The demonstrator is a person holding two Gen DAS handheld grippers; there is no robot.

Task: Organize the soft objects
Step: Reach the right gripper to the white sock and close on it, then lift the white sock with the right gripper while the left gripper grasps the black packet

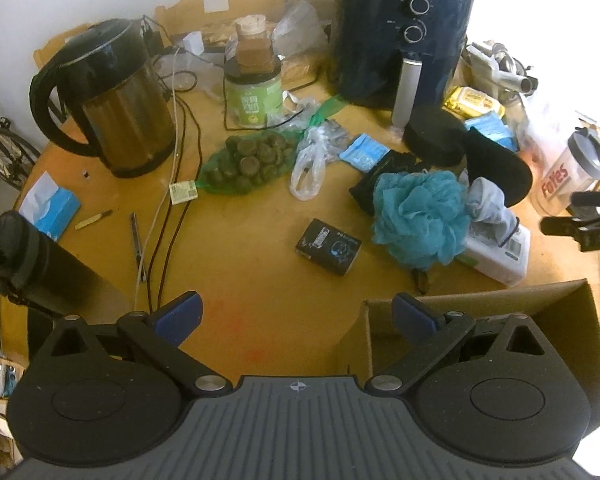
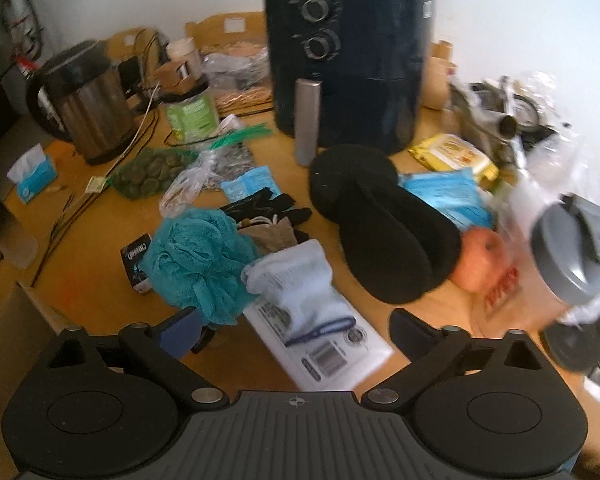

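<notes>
left tool (image 1: 296, 314) wide | right tool (image 2: 296, 330) wide | 1 teal loofah (image 2: 198, 258) | 1 white sock (image 2: 300, 284)

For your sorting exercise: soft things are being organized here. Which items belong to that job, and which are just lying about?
Job: loofah, white sock, black gloves, black slippers, cardboard box.
Lying about: kettle, air fryer, tissue pack, shaker bottle.
</notes>
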